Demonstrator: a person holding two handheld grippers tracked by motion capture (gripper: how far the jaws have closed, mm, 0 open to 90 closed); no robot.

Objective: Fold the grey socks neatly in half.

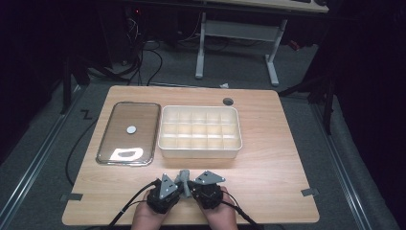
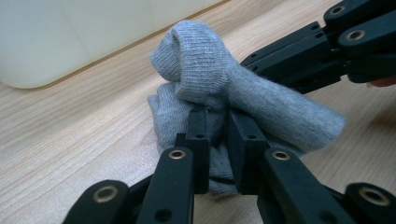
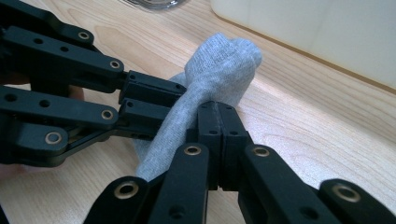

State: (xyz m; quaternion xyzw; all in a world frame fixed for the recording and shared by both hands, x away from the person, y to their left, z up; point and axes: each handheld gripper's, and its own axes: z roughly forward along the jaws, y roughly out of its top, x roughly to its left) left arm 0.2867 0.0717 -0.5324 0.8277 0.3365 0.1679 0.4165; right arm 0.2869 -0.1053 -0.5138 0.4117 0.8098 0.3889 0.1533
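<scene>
1. Nearest the person, at the front edge of the bench (image 1: 268, 191), both hands were seen w/ a claw each, tips brought together at the middle.
2. Left claw (image 2: 218, 135): jaws were closed narrow on a grey sock (image 2: 210, 93), the knit pinched between the pads. The same claw was seen from above at (image 1: 173, 186).
3. Right claw (image 3: 218, 122): jaws were shut all but flat, w/ a thin fold of the sock (image 3: 219, 70) apparently caught at the tips; from above it was seen at (image 1: 191, 184).
4. Sock posn: held between the two claws just above the bench, its rolled or bunched end stood up at the top (image 1: 184, 175); the lower part was draped toward the wood. Whether it touched the bench could not be told.
5. Progress, as judged: the sock appeared gathered into a bundle but not yet put away. The roll looked loose on one side, so some tucking was prob. still needed.
6. Farther back, a white divided box (image 1: 200, 132) was stood mid-bench, its compartments seen w/o contents. Placement in one cell was judged the likely remaining step.
7. Left of the box, a clear lid (image 1: 128, 133) was laid flat, apart from it; closing was taken as last, if intended at all.
</scene>
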